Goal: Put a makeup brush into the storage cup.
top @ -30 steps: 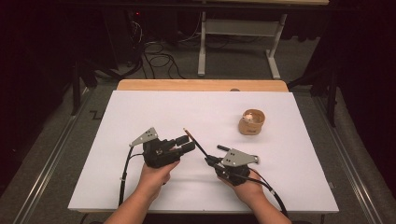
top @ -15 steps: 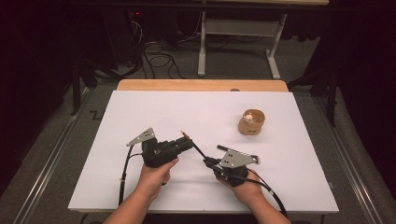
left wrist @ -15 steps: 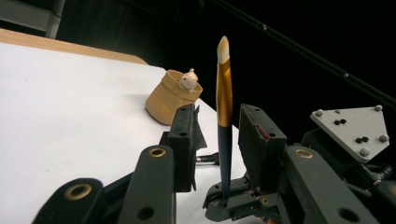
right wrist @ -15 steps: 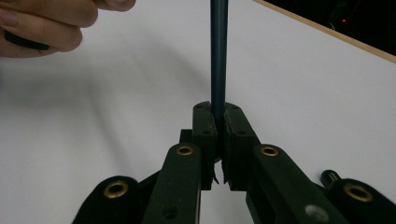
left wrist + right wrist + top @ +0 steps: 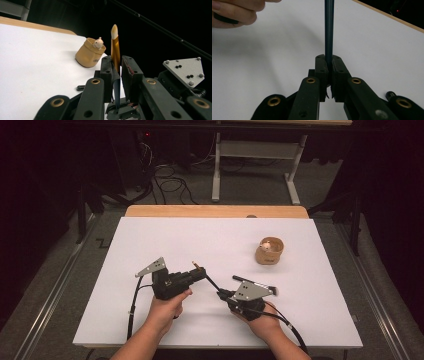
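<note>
A paintbrush (image 5: 210,281) with a dark blue handle, gold ferrule and pale tip is held low over the white table between both grippers. My left gripper (image 5: 200,272) points right and is shut on the brush just below the ferrule. In the left gripper view the paintbrush (image 5: 115,50) stands up between the jaws of the left gripper (image 5: 119,65). My right gripper (image 5: 221,294) is shut on the handle's far end. The right gripper view has the right gripper (image 5: 329,62) with its jaws pressed on the handle (image 5: 329,30).
A tan cup (image 5: 269,251) with a small figure inside stands at the right rear; it also appears as the cup (image 5: 88,53) beyond the brush. A slim dark stick (image 5: 235,278) lies partly under the right gripper's plate. A hand (image 5: 234,12) is at the upper left.
The brush tip has sunk slightly and come a little nearer to me. Both grippers have stayed almost in place, close together on the brush.
</note>
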Motion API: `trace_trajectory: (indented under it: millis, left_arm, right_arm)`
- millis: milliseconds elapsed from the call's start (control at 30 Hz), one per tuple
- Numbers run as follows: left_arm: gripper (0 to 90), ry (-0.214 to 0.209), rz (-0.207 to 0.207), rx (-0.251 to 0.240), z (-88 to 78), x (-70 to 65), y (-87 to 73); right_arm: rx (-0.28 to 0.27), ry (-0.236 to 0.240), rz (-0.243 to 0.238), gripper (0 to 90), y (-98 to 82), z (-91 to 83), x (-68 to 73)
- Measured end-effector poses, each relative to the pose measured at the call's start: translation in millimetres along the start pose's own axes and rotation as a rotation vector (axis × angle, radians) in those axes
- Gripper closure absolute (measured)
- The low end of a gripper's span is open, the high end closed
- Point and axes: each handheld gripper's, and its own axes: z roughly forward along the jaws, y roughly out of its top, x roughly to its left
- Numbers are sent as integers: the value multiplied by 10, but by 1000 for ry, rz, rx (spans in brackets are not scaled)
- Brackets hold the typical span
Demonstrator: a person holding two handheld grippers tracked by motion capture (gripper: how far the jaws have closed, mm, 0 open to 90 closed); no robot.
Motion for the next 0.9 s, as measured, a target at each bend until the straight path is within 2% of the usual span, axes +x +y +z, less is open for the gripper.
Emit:
trace_trajectory:
  millis: [267,567,667,700,900]
  left_arm:
    - [823,-19,-1,-10,5,-9,-6]
    - [833,-27,21,-22,-7,-24,-3]
    - [834,-17,33,-31,-21,-35,8]
    - [834,-13,38,-36,-26,-39,11]
    - [835,34,83,-18,-41,-67,19]
  right_arm:
    - [1,-3,5,864,-2,6,6]
    - [-9,-5,9,844,3,11,5]
    - [0,-3,2,784,4,13,-7]
    - [-1,0,15,765,3,16,-3]
    - [-15,3,34,659,17,7,-2]
